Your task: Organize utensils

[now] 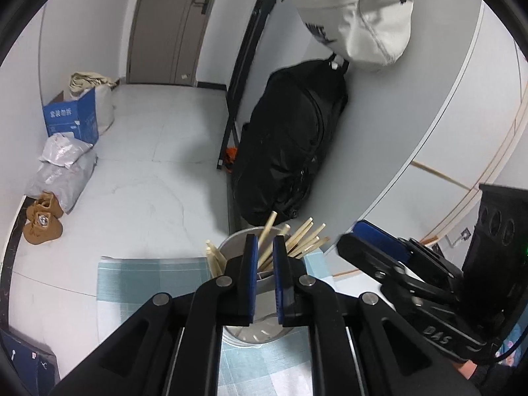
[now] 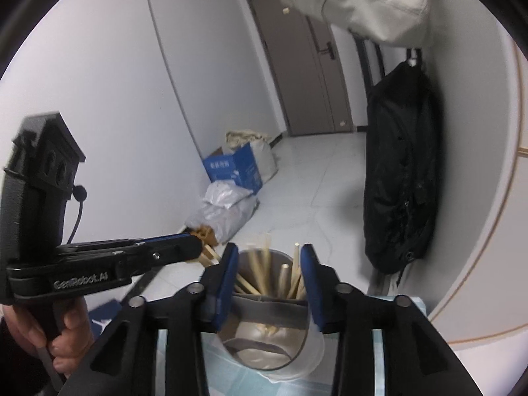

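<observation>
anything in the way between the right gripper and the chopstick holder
Nothing visible. The right gripper, open, faces the metal chopstick holder directly; the left gripper sits off to one side of it.

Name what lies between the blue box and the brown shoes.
Grey plastic bags lie between box and shoes, shown in the left wrist view.

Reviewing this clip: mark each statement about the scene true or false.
1. Wooden chopsticks stand in a metal holder. True.
2. The right gripper has its jaws open, one on each side of the holder. True.
3. A red bag hangs on the wall. False: the bag is black.
4. The blue carton sits on the table. False: it stands on the floor by the wall.
5. The holder stands on a pale blue cloth. True.
</observation>
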The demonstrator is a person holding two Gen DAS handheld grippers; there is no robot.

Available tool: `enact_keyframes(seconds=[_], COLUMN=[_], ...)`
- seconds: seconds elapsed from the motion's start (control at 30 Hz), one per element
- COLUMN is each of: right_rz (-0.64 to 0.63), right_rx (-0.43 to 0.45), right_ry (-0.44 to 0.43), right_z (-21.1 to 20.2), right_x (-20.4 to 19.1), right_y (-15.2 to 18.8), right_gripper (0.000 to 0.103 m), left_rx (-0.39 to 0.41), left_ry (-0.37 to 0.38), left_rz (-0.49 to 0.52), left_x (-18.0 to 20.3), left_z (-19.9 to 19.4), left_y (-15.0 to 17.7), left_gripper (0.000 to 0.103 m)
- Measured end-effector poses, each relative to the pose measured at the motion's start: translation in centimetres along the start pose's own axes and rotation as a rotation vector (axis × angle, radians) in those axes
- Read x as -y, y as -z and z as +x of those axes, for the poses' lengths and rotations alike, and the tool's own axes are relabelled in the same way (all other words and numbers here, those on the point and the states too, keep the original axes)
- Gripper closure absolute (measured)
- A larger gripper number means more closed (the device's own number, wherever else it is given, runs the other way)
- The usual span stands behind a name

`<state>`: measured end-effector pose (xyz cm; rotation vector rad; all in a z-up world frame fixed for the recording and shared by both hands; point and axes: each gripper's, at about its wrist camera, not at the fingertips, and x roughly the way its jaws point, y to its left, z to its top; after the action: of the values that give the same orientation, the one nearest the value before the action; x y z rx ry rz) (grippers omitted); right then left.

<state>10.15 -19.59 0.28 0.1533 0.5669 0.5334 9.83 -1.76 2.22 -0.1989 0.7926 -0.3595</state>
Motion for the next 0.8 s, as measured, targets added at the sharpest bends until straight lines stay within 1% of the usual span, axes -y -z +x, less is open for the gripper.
enact_keyframes(seconds=[0.07, 0.13, 0.2, 0.27, 0.33, 0.37, 0.4, 0.43, 0.5, 0.57, 0.63, 0.7, 0.73, 0.8], right_rz=[0.011, 0.011, 0.015, 0.02, 0.026, 0.028, 0.029, 0.03, 0.03, 0.032, 0.033, 0.031, 0.033, 0.034], right_rx=[0.036, 0.064, 0.082, 0.087, 0.101, 0.107, 0.113, 0.125, 0.14, 0.151, 0.167, 0.178, 0.186, 0.194], right_ry=[-0.003, 0.008, 0.013, 0.017, 0.02, 0.019, 0.02, 0.026, 0.029, 0.033, 0.035, 0.039, 0.04, 0.037], right_z=[-1.5, -2.5, -3.6, -4.3, -5.2, -5.5, -5.9, -6.4, -7.2, -7.7, -8.4, -9.0, -9.4, -9.9], right_x=[-0.1, -0.3, -0.6, -0.8, -1.0, -1.1, -1.3, -1.5, -1.7, -1.9, -2.1, -2.3, -2.4, -2.5], right_y=[0.0, 0.1, 0.2, 0.3, 0.5, 0.6, 0.7, 0.9, 1.2, 1.5, 1.8, 2.1, 2.4, 2.8], right_gripper=[0.052, 0.045, 0.043, 0.04, 0.039, 0.036, 0.034, 0.031, 0.03, 0.025, 0.024, 0.02, 0.017, 0.015], left_rx=[0.018, 0.046, 0.079, 0.106, 0.122, 0.127, 0.132, 0.143, 0.163, 0.167, 0.174, 0.181, 0.187, 0.215], left_ry=[-0.009, -0.025, -0.034, -0.061, -0.086, -0.096, -0.105, -0.114, -0.124, -0.139, -0.155, -0.185, -0.19, -0.214], left_rz=[0.002, 0.003, -0.005, -0.02, -0.027, -0.028, -0.03, -0.034, -0.044, -0.049, -0.051, -0.046, -0.042, -0.034], left_x=[0.3, 0.4, 0.3, 0.2, 0.1, 0.1, 0.0, -0.1, 0.0, 0.0, 0.2, 0.5, 0.6, 1.0], left_z=[-0.9, -1.7, -2.4, -3.2, -3.7, -3.9, -4.1, -4.5, -4.9, -5.2, -5.5, -6.1, -6.4, -7.1], left_y=[0.0, 0.2, 0.4, 0.6, 0.7, 0.9, 1.0, 1.2, 1.6, 1.9, 2.3, 2.7, 2.9, 3.5], left_gripper=[0.092, 0.068, 0.057, 0.055, 0.053, 0.051, 0.043, 0.039, 0.038, 0.038, 0.038, 0.037, 0.03, 0.02])
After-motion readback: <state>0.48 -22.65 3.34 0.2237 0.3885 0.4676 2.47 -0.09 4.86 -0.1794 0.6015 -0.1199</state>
